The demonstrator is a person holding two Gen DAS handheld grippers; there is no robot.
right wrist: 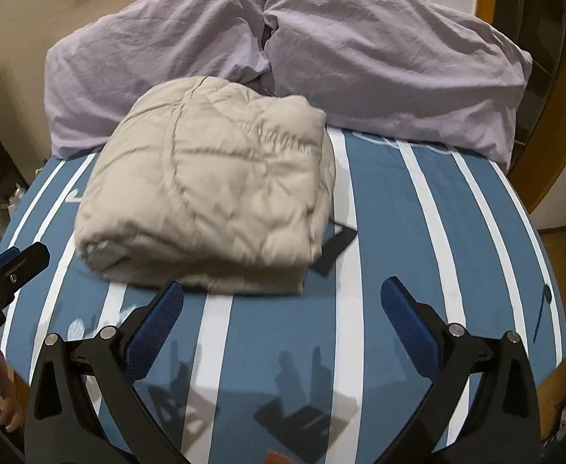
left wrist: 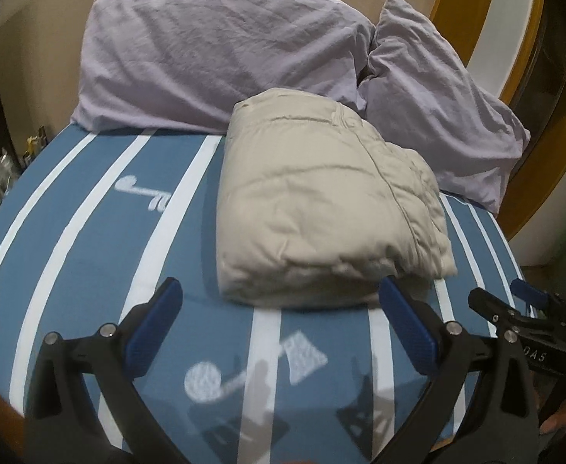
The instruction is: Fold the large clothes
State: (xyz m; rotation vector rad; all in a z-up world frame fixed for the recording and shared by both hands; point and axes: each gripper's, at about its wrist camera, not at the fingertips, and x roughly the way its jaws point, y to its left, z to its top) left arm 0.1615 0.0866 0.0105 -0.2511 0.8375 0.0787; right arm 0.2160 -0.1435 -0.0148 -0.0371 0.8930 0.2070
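Observation:
A beige padded garment (left wrist: pixel 321 201) lies folded into a thick bundle on the blue bed sheet with white stripes (left wrist: pixel 89 232). In the right wrist view the same garment (right wrist: pixel 213 193) sits left of centre on the sheet (right wrist: pixel 437 232). My left gripper (left wrist: pixel 281 294) hangs open just in front of the bundle's near edge, nothing between its blue pads. My right gripper (right wrist: pixel 283 294) is open wide too, over bare sheet beside the bundle's near right corner. Each gripper shows at the edge of the other's view: the right one (left wrist: pixel 522 301), the left one (right wrist: pixel 16 259).
Two lilac pillows (left wrist: pixel 221 50) (left wrist: pixel 437 116) lean against the wall behind the garment. A flat black item (right wrist: pixel 335 247) lies on the sheet by the bundle's right side. A wooden frame (left wrist: pixel 487 7) stands at the right. Clutter (left wrist: pixel 0 178) sits past the bed's left edge.

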